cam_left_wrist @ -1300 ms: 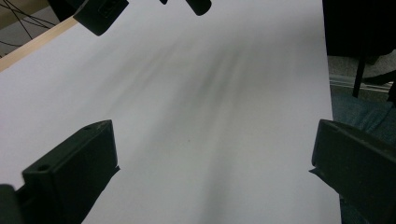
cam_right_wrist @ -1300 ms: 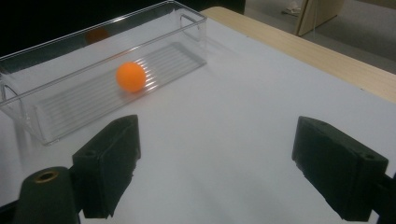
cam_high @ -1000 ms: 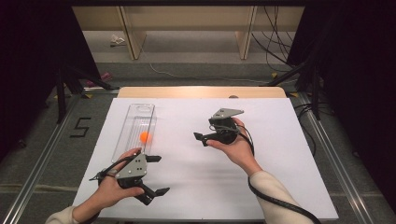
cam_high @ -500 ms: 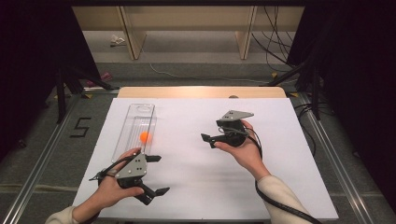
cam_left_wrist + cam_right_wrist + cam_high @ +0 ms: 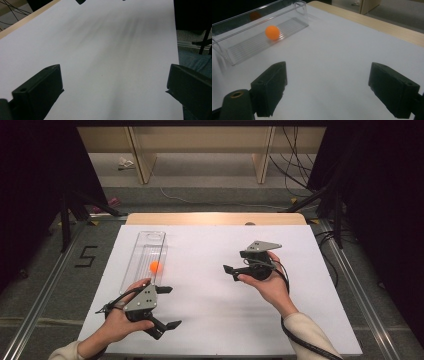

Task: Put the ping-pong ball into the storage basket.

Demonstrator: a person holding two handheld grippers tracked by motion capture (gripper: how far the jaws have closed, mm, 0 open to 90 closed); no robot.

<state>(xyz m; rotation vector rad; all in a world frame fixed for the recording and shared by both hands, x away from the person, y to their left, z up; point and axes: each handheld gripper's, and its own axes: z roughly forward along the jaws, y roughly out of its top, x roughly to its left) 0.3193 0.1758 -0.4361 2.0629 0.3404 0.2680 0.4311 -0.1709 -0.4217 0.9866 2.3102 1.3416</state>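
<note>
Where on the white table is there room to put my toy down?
The widest bare patch of the white table lies between the left claw and the right claw. It is crowded at the left, where the clear tray holds the orange ball.

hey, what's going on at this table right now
A person holds a two-jaw gripper in each hand over a white table. An orange ball sits inside a clear, open-topped tray. The right gripper points toward the tray, jaws open and empty. The left gripper, also open, is near the tray's near end.
</note>
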